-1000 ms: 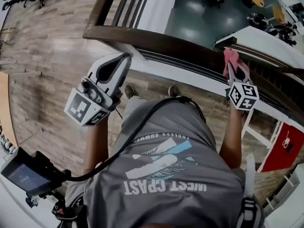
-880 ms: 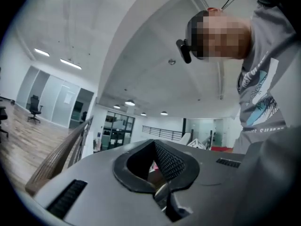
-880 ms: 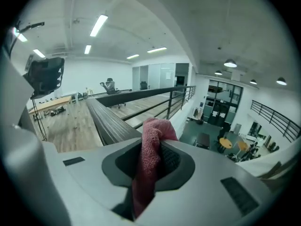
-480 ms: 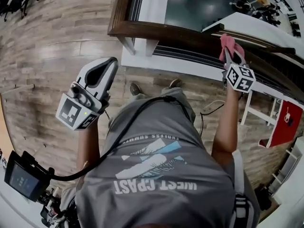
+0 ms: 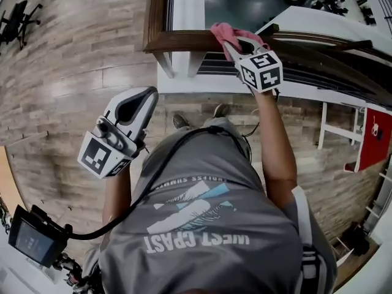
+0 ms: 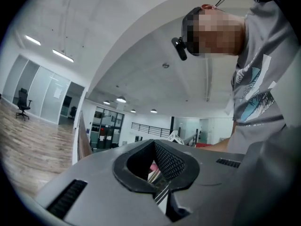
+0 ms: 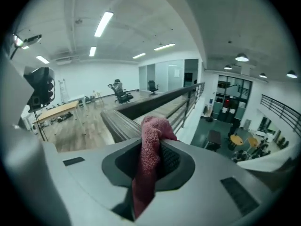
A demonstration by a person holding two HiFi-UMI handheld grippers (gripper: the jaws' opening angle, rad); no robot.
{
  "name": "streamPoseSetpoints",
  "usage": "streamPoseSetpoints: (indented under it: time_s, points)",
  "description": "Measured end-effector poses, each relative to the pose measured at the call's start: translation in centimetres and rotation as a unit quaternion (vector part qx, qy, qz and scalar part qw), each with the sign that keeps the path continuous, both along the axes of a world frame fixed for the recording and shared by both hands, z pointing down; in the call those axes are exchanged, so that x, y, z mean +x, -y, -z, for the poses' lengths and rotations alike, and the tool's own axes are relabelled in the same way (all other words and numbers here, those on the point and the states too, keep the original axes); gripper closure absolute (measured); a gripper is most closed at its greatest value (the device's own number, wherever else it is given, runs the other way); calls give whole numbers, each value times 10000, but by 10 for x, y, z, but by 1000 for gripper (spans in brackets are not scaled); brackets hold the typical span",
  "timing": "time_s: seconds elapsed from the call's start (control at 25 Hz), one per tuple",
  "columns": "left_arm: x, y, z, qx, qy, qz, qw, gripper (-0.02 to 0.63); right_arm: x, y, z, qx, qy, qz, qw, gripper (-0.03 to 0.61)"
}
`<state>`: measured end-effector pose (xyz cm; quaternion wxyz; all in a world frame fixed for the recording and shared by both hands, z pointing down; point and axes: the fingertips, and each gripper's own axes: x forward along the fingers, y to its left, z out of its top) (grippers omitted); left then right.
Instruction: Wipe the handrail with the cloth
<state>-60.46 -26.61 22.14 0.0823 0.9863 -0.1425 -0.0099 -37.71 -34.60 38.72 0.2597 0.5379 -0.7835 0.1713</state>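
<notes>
The dark wooden handrail [image 5: 184,40] runs across the top of the head view and turns away at a corner on the left. My right gripper [image 5: 234,41] is shut on a pink cloth [image 5: 222,30], which lies on the rail just right of that corner. In the right gripper view the cloth [image 7: 151,145] hangs out of the shut jaws of the right gripper [image 7: 155,126], with the handrail [image 7: 134,109] just beyond. My left gripper [image 5: 150,94] is held back from the rail over the wood floor, shut and holding nothing. In its own view the left gripper [image 6: 153,145] points along the hall.
Past the rail is a drop to a lower floor [image 5: 245,5] with tables and chairs. A white frame [image 5: 334,133] and a red panel [image 5: 373,141] stand at the right. A black screen unit [image 5: 29,242] on a cable hangs at lower left. An office chair [image 5: 18,18] stands far left.
My right gripper has slid the cloth leftward along the handrail to near the corner. The left gripper has stayed about where it was.
</notes>
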Motion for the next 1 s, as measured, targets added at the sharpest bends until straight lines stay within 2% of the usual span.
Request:
streamPoseSetpoints:
  time_s: [0.12, 0.2, 0.28, 0.44, 0.56, 0.64, 0.72, 0.76, 0.84, 0.92, 1.0]
  points:
    - [-17, 5, -3, -63, -24, 189, 9998, 611, 101, -45, -1, 2, -76, -1305, 9914, 528]
    - [-25, 7, -6, -124, -80, 317, 9994, 611, 132, -58, -1, -30, -21, -1835, 9830, 528]
    - [-25, 6, -10, -155, -99, 329, 9993, 611, 109, -44, -1, -76, -159, -1636, 9864, 528]
    - [-7, -3, -8, -168, -66, 53, 9998, 611, -13, 1, 5, 104, -26, -373, 9992, 528]
    - [5, -3, -1, -136, -53, -80, 9999, 611, -89, 3, 12, 237, 308, 709, 9967, 528]
    - [7, 2, 0, -131, -15, -85, 9999, 611, -104, -23, 0, 273, 209, 1117, 9931, 528]
    - [4, 7, -3, -164, 44, -4, 9999, 611, -85, -64, -38, 65, -197, 1051, 9942, 528]
    - [0, 8, -5, -194, 86, 56, 9998, 611, -63, -86, -64, -142, -308, 765, 9965, 528]
    - [-8, 10, -12, -258, 208, 171, 9993, 611, -4, -116, -112, -539, -284, -173, 9980, 528]
    - [-14, 10, -20, -307, 361, 262, 9985, 611, 39, -114, -138, -628, -225, -816, 9944, 528]
    - [-15, 8, -28, -348, 530, 307, 9975, 611, 39, -85, -150, -484, -166, -741, 9959, 528]
